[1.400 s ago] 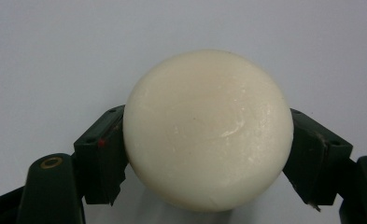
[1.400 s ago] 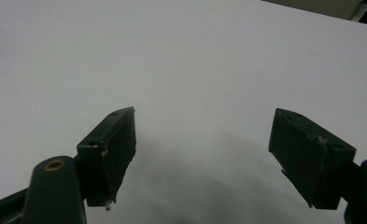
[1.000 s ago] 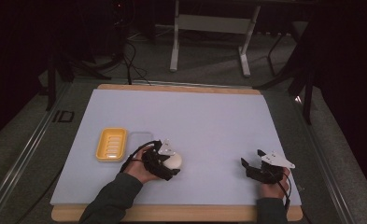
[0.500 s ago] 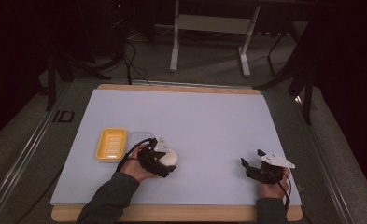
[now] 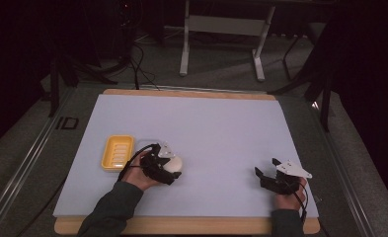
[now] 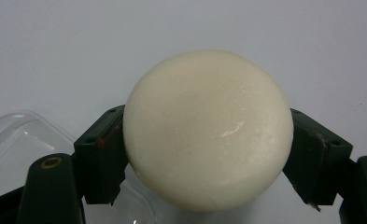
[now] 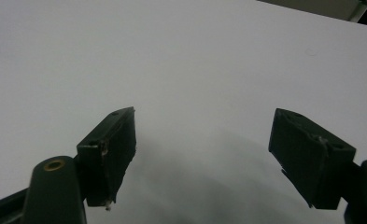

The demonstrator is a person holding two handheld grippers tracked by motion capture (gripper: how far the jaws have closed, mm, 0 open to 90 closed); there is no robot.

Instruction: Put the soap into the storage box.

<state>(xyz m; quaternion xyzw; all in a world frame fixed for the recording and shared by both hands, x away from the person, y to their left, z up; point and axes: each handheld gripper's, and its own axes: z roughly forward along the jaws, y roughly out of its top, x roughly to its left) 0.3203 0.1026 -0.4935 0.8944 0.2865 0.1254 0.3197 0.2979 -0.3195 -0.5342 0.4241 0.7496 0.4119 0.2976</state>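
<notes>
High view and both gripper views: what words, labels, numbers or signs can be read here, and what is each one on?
"ID": dark letters on the grey floor strip left of the table, in the high view.
Nothing else is legible: the white round soap, the yellow dish, the clear lid and the tongs in both gripper views carry no writing that can be made out.

room: we see it dark | floor (image 5: 221, 74): grey | metal stand (image 5: 224, 29): far beyond the table (image 5: 206, 118)
</notes>
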